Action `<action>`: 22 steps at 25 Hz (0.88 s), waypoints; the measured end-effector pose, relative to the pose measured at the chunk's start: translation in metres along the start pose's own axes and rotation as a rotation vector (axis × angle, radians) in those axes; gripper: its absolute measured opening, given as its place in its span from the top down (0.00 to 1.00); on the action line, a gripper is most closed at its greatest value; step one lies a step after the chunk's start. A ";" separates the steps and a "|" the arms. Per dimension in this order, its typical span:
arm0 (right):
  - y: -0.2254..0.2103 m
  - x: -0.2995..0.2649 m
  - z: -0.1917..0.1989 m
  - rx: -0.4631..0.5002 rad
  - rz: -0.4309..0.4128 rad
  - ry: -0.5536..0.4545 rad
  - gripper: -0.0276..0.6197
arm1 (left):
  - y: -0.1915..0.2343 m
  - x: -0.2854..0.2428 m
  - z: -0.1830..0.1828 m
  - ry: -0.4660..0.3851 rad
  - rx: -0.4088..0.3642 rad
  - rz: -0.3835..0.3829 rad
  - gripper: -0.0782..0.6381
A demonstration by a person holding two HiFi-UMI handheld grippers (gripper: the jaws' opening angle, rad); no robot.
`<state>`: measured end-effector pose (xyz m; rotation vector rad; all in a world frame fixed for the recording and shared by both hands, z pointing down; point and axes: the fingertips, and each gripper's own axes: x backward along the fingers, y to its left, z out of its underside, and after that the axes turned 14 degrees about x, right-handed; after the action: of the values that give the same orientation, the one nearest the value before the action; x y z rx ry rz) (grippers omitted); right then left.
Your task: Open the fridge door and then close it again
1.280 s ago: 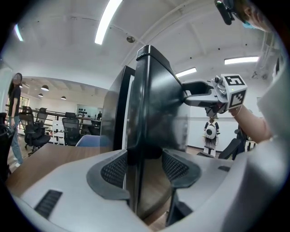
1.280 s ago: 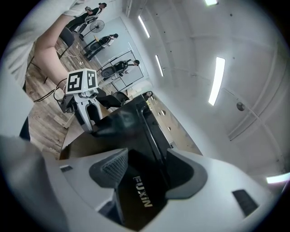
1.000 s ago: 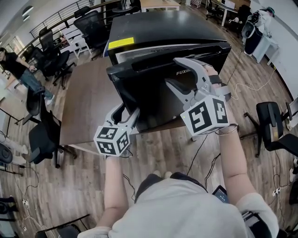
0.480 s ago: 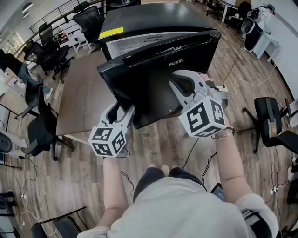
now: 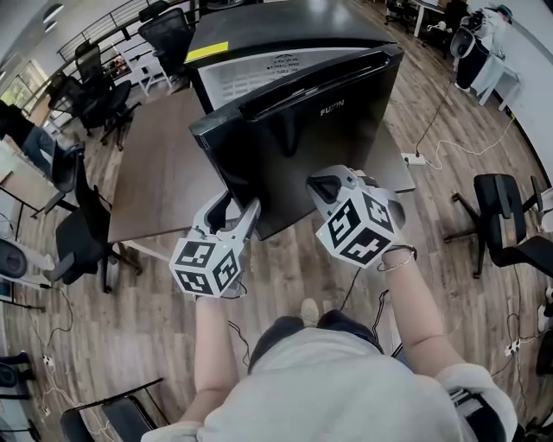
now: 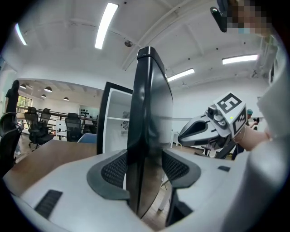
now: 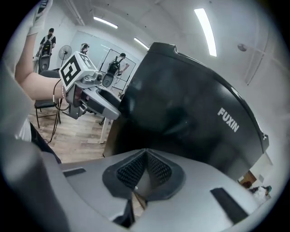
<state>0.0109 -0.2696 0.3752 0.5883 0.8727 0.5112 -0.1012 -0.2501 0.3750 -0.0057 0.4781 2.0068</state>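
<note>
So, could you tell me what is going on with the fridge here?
A person is working a black fridge with a hand-held gripper in each hand. The left hand-held gripper is clamped on the free edge of the fridge door, which stands partly open, with the white inside showing behind it. The right hand-held gripper has just closed its jaws on nothing and hangs in front of the door's outer face.
</note>
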 end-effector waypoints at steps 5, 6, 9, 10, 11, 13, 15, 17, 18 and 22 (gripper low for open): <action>0.024 0.007 -0.010 -0.096 0.000 -0.046 0.96 | -0.020 0.013 0.010 0.030 -0.012 0.077 0.56; 0.030 0.009 -0.015 -0.106 0.003 -0.051 0.96 | -0.025 0.017 0.014 0.038 -0.012 0.097 0.56; 0.046 0.014 -0.025 -0.151 0.031 -0.056 0.96 | -0.038 0.028 0.026 0.066 -0.020 0.165 0.56; 0.051 0.016 -0.026 -0.174 0.047 -0.057 0.96 | -0.042 0.031 0.031 0.076 -0.020 0.189 0.56; 0.056 0.019 -0.027 -0.201 0.063 -0.060 0.96 | -0.046 0.034 0.036 0.087 -0.020 0.213 0.56; 0.064 0.025 -0.027 -0.269 0.089 -0.075 0.95 | -0.052 0.039 0.048 0.117 -0.031 0.254 0.56; 0.070 0.034 -0.027 -0.336 0.105 -0.097 0.93 | -0.060 0.044 0.056 0.137 -0.045 0.290 0.56; 0.073 0.044 -0.028 -0.389 0.126 -0.117 0.89 | -0.068 0.046 0.061 0.141 -0.046 0.323 0.56; 0.074 0.050 -0.028 -0.416 0.141 -0.128 0.89 | -0.072 0.047 0.063 0.142 -0.043 0.340 0.56; 0.082 0.063 -0.031 -0.511 0.180 -0.168 0.83 | -0.082 0.052 0.077 0.157 -0.030 0.390 0.56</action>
<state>0.0056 -0.1617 0.3795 0.2349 0.5013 0.8042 -0.0397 -0.1474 0.4081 -0.0953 0.5831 2.4078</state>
